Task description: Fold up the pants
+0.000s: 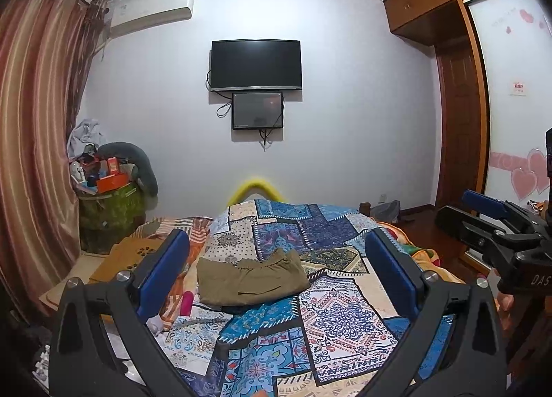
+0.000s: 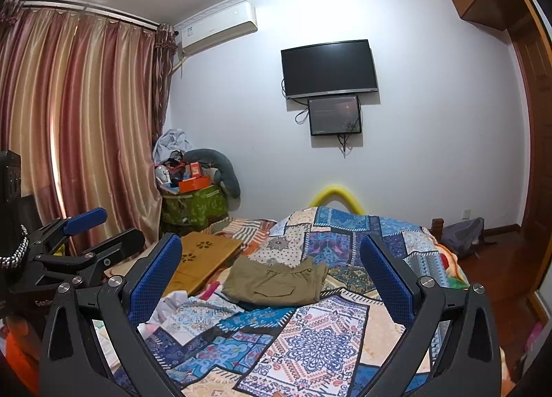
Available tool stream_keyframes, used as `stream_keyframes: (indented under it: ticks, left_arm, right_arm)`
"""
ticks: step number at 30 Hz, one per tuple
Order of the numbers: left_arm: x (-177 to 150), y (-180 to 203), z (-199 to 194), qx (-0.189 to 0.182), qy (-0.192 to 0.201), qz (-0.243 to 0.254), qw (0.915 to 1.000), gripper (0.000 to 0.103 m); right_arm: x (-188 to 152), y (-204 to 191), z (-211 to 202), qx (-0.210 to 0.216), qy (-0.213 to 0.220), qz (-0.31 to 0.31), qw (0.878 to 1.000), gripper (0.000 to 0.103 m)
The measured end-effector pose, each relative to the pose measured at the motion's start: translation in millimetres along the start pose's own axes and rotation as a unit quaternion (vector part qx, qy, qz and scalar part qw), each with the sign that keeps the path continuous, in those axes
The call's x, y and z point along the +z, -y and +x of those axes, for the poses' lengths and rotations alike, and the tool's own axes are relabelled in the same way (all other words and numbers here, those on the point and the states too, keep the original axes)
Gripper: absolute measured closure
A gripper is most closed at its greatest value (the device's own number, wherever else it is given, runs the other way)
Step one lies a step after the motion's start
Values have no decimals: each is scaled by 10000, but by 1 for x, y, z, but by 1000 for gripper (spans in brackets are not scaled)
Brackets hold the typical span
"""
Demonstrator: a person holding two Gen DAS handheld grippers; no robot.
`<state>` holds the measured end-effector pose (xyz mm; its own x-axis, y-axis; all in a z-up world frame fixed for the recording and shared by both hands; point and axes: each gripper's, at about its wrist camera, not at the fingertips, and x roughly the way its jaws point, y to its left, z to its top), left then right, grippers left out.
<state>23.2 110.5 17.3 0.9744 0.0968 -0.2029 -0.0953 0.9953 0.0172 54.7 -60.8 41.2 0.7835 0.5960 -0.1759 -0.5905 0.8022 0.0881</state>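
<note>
Olive-green pants (image 1: 250, 279) lie folded into a compact rectangle on the patterned bedspread (image 1: 331, 324), waistband toward the far side. They also show in the right wrist view (image 2: 276, 281). My left gripper (image 1: 276, 259) is open and empty, held above the bed on the near side of the pants. My right gripper (image 2: 270, 260) is open and empty too, likewise back from the pants. Each gripper shows in the other's view: the right gripper (image 1: 496, 221) at the right edge, the left gripper (image 2: 93, 228) at the left edge.
A wooden lap desk (image 2: 203, 255) lies on the bed left of the pants. A green bin piled with clutter (image 2: 193, 203) stands by the curtain (image 2: 79, 120). Two screens (image 1: 256, 65) hang on the far wall. A yellow hoop (image 1: 253, 188) rises behind the bed. Wardrobe (image 1: 510, 86) at right.
</note>
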Motion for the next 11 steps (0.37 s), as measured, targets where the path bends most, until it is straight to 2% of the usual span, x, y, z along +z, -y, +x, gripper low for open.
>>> stream_keyframes:
  ticks: [11]
  left_arm:
    - [1,-4,1,-48,-65,-139,9999,0]
  right_arm:
    - [-1,-2,2,9,-57,36,10000,0]
